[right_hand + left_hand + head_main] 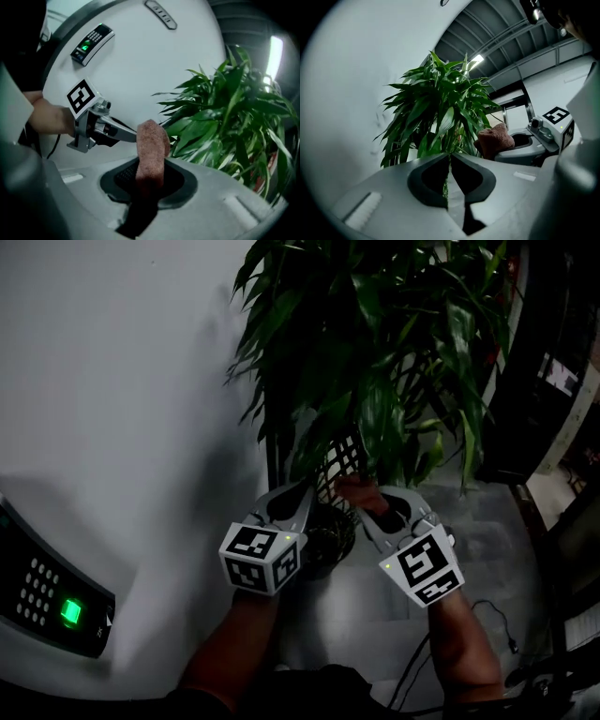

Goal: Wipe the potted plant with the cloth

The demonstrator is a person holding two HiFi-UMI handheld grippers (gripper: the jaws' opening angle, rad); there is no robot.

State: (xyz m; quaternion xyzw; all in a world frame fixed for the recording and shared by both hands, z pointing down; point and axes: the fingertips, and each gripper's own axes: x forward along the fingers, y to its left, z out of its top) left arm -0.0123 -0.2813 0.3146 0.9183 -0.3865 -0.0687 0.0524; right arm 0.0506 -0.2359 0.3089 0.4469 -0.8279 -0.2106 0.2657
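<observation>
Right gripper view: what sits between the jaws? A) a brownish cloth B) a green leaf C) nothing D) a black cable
A: the brownish cloth stands up from between the pads of the right gripper, which are closed on its lower end; the plant's leaves lie beyond it, off to the right.

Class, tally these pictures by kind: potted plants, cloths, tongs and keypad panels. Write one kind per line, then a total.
potted plant: 1
cloth: 1
tongs: 2 (left tongs, right tongs)
keypad panel: 1
Total: 5
</observation>
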